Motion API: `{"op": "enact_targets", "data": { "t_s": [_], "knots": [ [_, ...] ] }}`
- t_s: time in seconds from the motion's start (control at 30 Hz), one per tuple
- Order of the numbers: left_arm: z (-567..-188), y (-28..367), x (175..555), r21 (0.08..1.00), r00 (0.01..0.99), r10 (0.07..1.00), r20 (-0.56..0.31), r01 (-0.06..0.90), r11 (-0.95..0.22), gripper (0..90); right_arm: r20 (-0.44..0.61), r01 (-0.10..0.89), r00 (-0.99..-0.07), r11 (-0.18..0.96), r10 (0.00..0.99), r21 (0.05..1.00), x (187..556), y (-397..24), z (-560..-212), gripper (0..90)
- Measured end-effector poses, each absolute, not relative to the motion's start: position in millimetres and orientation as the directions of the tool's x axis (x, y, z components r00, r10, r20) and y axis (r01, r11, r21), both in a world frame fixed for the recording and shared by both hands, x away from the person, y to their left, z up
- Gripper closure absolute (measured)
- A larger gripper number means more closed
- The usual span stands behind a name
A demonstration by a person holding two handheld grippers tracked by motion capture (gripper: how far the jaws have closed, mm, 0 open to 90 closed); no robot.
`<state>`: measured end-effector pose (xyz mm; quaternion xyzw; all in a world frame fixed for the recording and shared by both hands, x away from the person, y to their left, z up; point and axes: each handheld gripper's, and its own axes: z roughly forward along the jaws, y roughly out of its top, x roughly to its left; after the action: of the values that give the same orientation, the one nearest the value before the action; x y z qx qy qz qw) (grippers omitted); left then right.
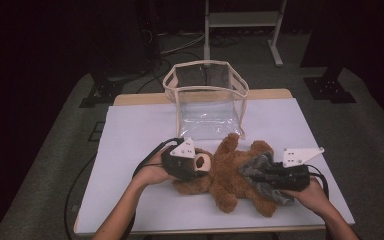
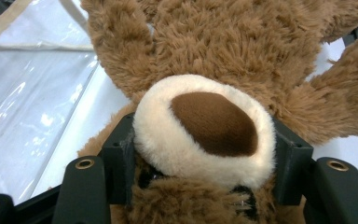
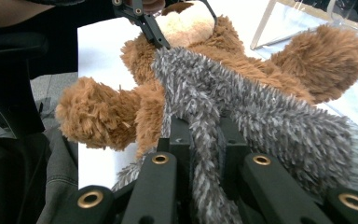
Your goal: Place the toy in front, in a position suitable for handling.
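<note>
Teddy bear [image 1: 230, 172] of shaggy brown plush lay on the white table [image 1: 130, 150], near its front edge, with open surface to the left. We had our left gripper [image 2: 205, 154] pinching its cream muzzle [image 2: 200, 135], and our right gripper [image 3: 205, 144] clamped on its fuzzy grey garment [image 3: 261, 112]. A clear, beige-trimmed bag [image 1: 206, 97] stood just behind. We read no writing.

A lab or studio, kept dark. A lone table [image 1: 130, 150] stands on grey carpet [image 1: 55, 165], with cables [image 1: 180, 45] and metal stand legs [image 1: 275, 45] behind.
</note>
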<state>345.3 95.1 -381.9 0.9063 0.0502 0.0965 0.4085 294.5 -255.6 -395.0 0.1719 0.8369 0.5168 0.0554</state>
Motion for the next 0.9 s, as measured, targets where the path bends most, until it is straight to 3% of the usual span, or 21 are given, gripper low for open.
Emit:
{"op": "enact_targets", "data": {
  "t_s": [0.27, 0.47, 0.57, 0.9],
  "knots": [
    [-369, 133, 338, 0.742, 0.960, 0.243, 0.139, 0.061, -0.667, 37.6, 0.082, 0.209, -0.949, 0.413, 0.305, 0.887, 306, -221, -392, 79.5],
    [-384, 151, 327, 0.763, 0.946, 0.293, 0.136, 0.089, -0.640, 34.2, 0.106, 0.209, -0.960, 0.413, 0.259, 0.887, 311, -200, -395, 79.4],
    [-391, 155, 321, 0.808, 0.941, 0.314, 0.128, 0.085, -0.583, 31.6, 0.098, 0.204, -0.962, 0.434, 0.253, 0.878, 305, -203, -397, 78.9],
    [-391, 154, 318, 0.803, 0.940, 0.304, 0.152, 0.061, -0.593, 28.7, 0.104, 0.244, -0.945, 0.459, 0.309, 0.854, 284, -238, -410, 78.6]
  ]
}}
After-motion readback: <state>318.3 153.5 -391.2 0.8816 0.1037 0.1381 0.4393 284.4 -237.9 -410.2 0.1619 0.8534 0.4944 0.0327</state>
